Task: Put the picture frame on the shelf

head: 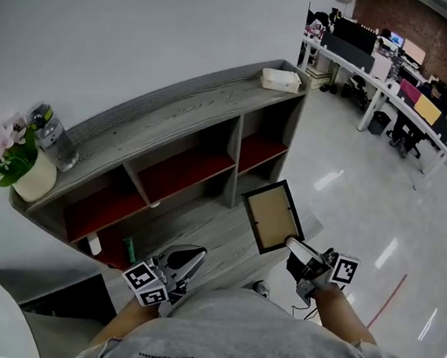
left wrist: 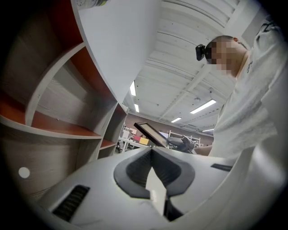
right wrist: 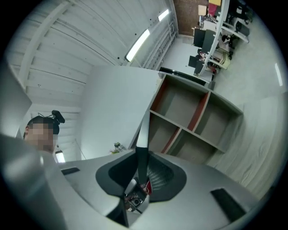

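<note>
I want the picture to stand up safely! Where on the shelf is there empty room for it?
The shelf top is bare between the bottle and the white box. The red-floored cubbies look empty too. It's crowded at the left end, by the flower pot.

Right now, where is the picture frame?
The picture frame is right of centre in the head view, held up by the right gripper, just in front of the grey shelf.

Black picture frame (head: 272, 216), grey woodgrain shelf (head: 175, 107), pink flowers (head: 7, 136)
</note>
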Available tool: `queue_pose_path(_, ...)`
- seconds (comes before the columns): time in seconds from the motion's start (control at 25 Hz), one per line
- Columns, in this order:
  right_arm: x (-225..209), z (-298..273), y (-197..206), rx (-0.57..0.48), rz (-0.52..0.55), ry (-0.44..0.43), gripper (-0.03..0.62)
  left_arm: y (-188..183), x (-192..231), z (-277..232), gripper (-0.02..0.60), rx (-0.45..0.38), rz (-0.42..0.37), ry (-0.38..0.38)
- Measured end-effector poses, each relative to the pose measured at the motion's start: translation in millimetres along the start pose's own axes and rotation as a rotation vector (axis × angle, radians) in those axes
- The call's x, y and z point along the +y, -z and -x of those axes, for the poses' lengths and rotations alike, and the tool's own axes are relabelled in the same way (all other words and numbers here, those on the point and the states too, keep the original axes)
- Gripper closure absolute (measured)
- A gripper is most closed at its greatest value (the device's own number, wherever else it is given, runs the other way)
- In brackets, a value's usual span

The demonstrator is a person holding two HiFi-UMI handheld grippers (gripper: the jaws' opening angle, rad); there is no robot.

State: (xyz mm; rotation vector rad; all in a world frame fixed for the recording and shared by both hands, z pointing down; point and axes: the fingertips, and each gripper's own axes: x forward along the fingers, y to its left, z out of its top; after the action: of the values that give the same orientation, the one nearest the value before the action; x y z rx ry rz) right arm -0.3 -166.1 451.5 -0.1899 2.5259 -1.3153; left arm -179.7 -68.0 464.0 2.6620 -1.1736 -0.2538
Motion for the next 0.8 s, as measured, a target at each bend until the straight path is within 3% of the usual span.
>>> queue_pose_path(0.44, -96.6, -20.0, -126.7, 0.168, -0.061, -0.139, 0.514, -8.9, 43.7, -137.4, 0.568, -0.033, 0.002, -0.179)
queue_pose_path(0.8, -144.5, -36.7, -190.1, 0.254, -0.129, -0.215, 0.514, -20.7, 76.7, -213.0, 0.568, -0.035, -0.022, -0.284)
